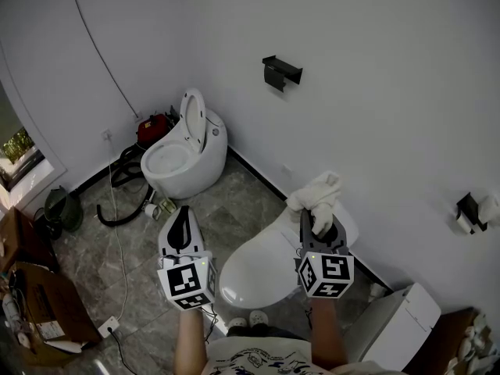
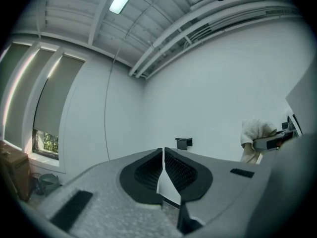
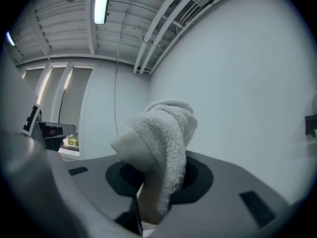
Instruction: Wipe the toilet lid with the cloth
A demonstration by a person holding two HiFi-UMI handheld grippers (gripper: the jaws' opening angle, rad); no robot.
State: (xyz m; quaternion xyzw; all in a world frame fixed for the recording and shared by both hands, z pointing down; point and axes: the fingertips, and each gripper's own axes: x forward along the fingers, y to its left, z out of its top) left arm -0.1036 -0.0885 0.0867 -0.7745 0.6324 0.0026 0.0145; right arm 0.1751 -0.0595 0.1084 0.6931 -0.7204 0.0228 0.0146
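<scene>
The smooth white oval toilet lid (image 1: 262,268) lies shut, low in the head view and straight in front of the person. It looks dry and unwiped as far as can be judged.

The fluffy off-white terry cloth (image 1: 316,196) is over the rear end of the lid, toward the wall, pinched in the right claw (image 1: 317,226). In the right gripper view the claw (image 3: 148,182) bites the cloth (image 3: 161,133) low down. Most of the cloth stands up out of the jaws as a loose bundle that flops to one side. That view looks at wall and ceiling, so the cloth seems to be held clear of the lid, not pressed on it.

The left claw (image 1: 183,214) hangs off the lid's left side, over the floor. Its jaws are pressed together on nothing (image 2: 163,155).

To wipe well, the right claw probably needs to tip forward and down until the loose bulk of the cloth lies flat on the lid. The strokes can then run from the rear end toward the front edge. Only cloth should touch the lid, not the hard jaw tips. The grip is low on the bundle, so firm dragging may pull the cloth free.
</scene>
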